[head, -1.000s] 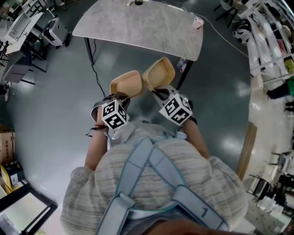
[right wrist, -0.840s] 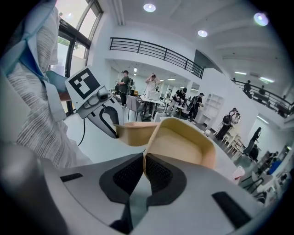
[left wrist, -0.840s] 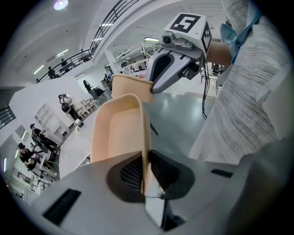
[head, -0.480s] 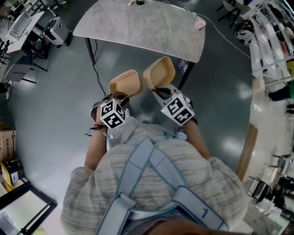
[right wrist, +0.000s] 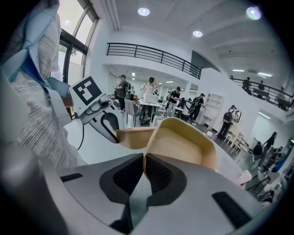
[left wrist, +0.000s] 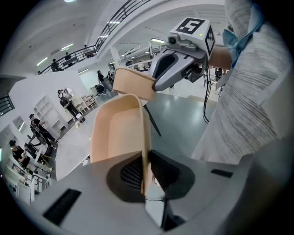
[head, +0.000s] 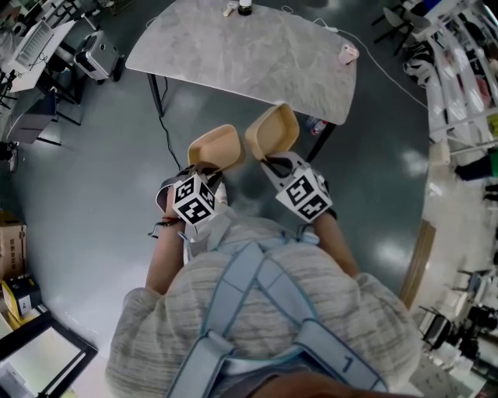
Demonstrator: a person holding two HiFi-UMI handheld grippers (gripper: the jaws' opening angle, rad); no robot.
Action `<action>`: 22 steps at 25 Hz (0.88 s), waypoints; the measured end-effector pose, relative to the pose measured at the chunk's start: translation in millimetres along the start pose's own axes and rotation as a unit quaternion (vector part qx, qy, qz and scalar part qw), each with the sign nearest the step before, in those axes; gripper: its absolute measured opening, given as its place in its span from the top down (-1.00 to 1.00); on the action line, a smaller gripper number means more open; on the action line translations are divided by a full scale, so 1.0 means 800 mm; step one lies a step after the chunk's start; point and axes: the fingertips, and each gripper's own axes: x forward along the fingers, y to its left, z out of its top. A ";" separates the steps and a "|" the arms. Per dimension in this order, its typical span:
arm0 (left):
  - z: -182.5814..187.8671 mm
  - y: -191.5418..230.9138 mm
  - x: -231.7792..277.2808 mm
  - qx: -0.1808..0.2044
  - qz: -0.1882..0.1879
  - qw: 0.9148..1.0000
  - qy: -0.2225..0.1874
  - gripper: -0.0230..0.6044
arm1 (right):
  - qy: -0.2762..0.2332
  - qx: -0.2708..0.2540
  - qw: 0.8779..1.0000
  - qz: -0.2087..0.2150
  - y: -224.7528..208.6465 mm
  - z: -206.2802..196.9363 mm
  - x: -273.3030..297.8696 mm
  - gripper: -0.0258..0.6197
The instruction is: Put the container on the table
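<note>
Two tan, shallow containers are held above the floor, short of the grey marble table [head: 249, 54]. My left gripper [head: 206, 167] is shut on the rim of the left container [head: 215, 147]; in the left gripper view that gripper [left wrist: 146, 176] pinches the container's [left wrist: 117, 133] thin wall edge-on. My right gripper [head: 272, 159] is shut on the right container [head: 272, 130], which tilts up; the right gripper view shows this gripper [right wrist: 144, 172] clamping the container's [right wrist: 183, 142] rim. The two containers nearly touch, side by side.
A small dark object [head: 245, 8] stands at the table's far edge, and a pink item [head: 347, 53] with a cable lies at its right corner. The table's black legs [head: 156, 85] stand on a glossy grey floor. Desks and boxes line the left side, racks the right.
The table has come nearer in the head view, as the person moved toward it. Both grippers keep their hold on the containers, carried slightly forward.
</note>
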 end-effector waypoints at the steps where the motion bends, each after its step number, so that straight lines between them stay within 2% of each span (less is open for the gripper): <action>1: -0.002 0.014 0.001 -0.001 0.001 1.000 -0.002 0.82 | 0.000 0.000 1.000 0.001 -0.006 0.007 0.009 0.85; 14: -0.036 0.217 0.011 0.013 0.024 1.000 0.004 0.82 | 0.014 -0.010 1.000 0.007 -0.105 0.099 0.140 0.85; 22: -0.061 0.295 0.022 0.030 0.023 0.999 0.006 0.82 | 0.018 0.002 1.000 -0.004 -0.133 0.128 0.201 0.85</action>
